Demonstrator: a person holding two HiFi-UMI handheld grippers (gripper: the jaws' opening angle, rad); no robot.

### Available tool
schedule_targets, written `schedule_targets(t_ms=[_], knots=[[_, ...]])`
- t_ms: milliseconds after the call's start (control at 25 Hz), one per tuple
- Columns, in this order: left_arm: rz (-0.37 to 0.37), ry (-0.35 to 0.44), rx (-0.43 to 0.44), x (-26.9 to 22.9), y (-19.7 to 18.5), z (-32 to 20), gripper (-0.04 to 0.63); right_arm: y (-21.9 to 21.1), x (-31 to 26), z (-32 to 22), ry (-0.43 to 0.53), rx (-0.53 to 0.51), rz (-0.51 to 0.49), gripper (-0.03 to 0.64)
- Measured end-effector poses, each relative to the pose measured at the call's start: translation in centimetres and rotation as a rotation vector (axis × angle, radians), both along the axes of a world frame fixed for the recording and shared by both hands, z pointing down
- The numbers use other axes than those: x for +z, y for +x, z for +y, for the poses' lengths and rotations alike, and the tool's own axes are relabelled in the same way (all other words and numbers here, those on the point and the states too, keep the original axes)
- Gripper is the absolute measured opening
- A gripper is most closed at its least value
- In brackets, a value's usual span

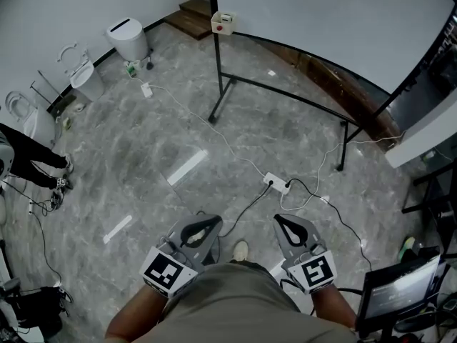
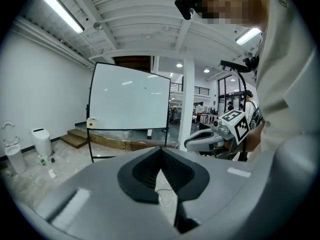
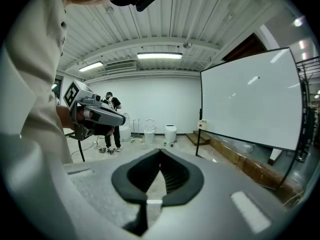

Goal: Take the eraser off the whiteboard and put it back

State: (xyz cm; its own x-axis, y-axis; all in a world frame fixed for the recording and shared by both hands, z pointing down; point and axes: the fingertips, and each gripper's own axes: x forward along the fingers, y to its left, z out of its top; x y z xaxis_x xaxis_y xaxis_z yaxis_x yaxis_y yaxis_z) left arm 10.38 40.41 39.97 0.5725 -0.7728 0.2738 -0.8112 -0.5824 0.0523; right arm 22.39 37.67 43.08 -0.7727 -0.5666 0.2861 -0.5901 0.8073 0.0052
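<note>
Left gripper (image 1: 212,224) and right gripper (image 1: 283,222) sit side by side low in the head view, over the grey floor (image 1: 143,156) and well apart from the whiteboard (image 1: 328,20). The eraser (image 1: 223,21), a small white block with a red spot, sits at the board's lower left corner. In the left gripper view the jaws are pressed together with nothing between them, the eraser far ahead. The right gripper view shows likewise: jaws closed and empty, the board off to the right.
</note>
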Motion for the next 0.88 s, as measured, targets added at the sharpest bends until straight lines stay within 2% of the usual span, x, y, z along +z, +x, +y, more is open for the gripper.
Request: schedule_targets(t_ms=[120, 400, 640, 880], knots=[[0.003, -0.027, -0.007, 0.6, -1.3, -0.3, 0.006, -1.1, 0.0, -0.7, 0.013, -0.010, 0.017, 0.003], [0.038, 0.006, 0.023, -0.2, -5.6, -3.8, 0.006, -4.8, -1.2, -3.7, 0.027, 0.067, 0.025, 0.004], [0.065, 0.031, 0.046, 0.1, -12.9, -6.3, 0.006, -12.5, -1.4, -6.0, 0.029, 0.079, 0.053, 0.006], [0.046, 0.047, 0.063, 0.2, -21.3, -8.1, 0.006, -20.5, -2.7, -8.3, 0.054, 0.111, 0.046, 0.006]])
